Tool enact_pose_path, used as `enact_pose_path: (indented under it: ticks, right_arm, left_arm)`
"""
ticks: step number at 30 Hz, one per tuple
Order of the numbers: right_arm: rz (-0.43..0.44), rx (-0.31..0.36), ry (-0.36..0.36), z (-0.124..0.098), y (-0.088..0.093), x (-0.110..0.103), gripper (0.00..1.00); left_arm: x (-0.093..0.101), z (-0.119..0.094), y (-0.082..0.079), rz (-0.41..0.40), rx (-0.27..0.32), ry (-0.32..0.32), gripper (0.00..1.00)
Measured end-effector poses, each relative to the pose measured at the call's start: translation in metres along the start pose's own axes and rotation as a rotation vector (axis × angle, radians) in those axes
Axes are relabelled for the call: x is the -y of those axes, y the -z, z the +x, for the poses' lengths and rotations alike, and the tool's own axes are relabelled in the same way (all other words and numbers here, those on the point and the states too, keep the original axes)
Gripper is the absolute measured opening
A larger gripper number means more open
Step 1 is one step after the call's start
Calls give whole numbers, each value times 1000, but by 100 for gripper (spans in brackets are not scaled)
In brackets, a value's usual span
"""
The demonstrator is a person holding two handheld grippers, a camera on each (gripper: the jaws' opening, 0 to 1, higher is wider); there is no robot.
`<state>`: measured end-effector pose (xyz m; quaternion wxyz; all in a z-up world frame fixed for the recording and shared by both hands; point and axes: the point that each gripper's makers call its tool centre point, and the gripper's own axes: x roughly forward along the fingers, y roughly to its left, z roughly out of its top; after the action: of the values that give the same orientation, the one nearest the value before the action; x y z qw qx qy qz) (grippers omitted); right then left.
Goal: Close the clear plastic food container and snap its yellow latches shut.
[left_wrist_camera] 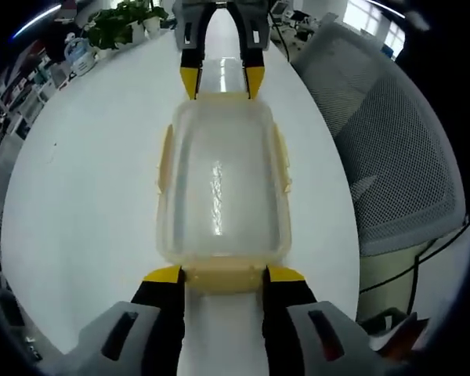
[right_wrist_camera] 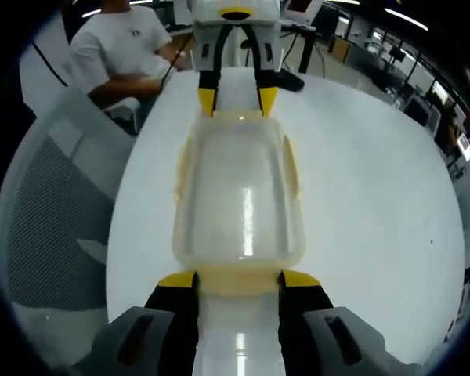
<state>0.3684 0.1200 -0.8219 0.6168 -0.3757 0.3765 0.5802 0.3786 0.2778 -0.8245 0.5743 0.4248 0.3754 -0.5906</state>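
Note:
A clear plastic food container lies lengthwise on the white table, its clear lid resting on top. Yellow latches line its long sides and both ends. My left gripper is open, its yellow tips flanking the near end latch. At the far end my right gripper is open too, its tips at the opposite latch. In the right gripper view the container runs from my right gripper, astride its end latch, to the left gripper.
A grey mesh office chair stands close against the table's edge. Potted plants sit at the far end of the table. A person in a white shirt sits beyond the table. Desks and monitors fill the background.

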Motion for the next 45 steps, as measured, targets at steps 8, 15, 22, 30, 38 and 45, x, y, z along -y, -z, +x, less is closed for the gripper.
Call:
enact_pose_path:
  ticks: [8,15,22,30,38,45]
  right_arm:
    - [-10,12,16,-21,2,7,38]
    - [-13,9,29,-35,8,14,38]
    - [-13,0,30,-48,19,14,38]
    - [-9,-13,34,-59,32,13,38]
    - [6,-19,41,-75,56,12,38]
    - [21,-26,45,-86,75,12,38]
  left_arm:
    - [-7,-10,-14,7,4,-11,37]
    - [-16,-17,-31,12,11,-26,37]
    - [-16,-16,-47,23,12,-29,37]
    - [-18,-16,-64,27,16,-29,37]
    - [-19,-10,-93,42,21,-24,37]
    - [-23,-4,-113,58,23,-20,37]
